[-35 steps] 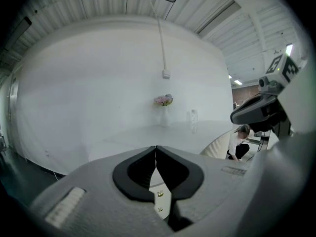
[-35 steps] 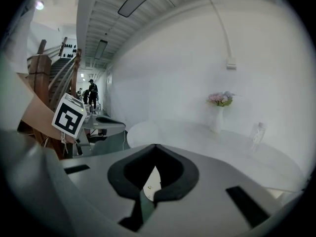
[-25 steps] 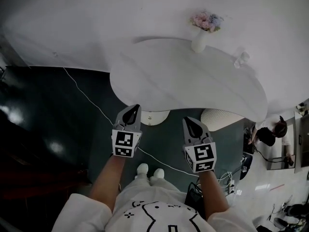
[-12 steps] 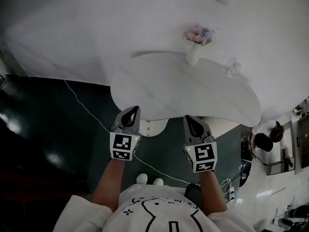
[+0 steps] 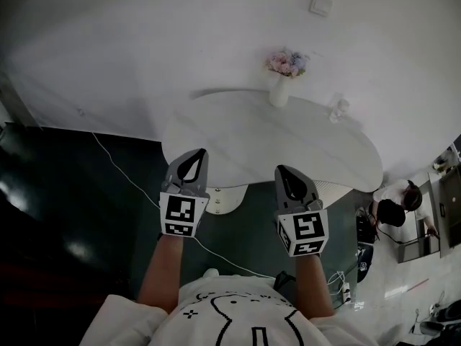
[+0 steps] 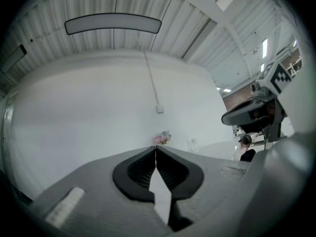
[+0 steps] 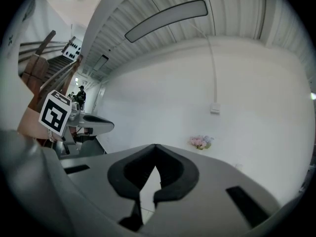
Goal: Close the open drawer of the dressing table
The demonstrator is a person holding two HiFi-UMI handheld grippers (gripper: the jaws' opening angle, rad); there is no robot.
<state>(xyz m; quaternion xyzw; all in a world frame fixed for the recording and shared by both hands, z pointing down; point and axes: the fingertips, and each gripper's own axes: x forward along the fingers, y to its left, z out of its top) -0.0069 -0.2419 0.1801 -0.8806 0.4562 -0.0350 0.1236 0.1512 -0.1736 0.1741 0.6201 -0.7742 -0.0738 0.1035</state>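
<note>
Flower vase (image 5: 282, 78) at back of dressing table (image 5: 252, 139), stool (image 5: 330, 187) under its right side, cable (image 5: 121, 159) on floor (image 5: 79, 193) at left

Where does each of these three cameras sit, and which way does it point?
Head view: on the person's head, looking steeply down at the table, forearms, left claw and right claw.
Left gripper view: on the left claw, looking along its shut tips at the wall and flowers; the right claw shows at right.
Right gripper view: on the right claw, also shut, facing that wall; the left claw shows at left.
Shared: all three show the flowers and wall box.
</note>
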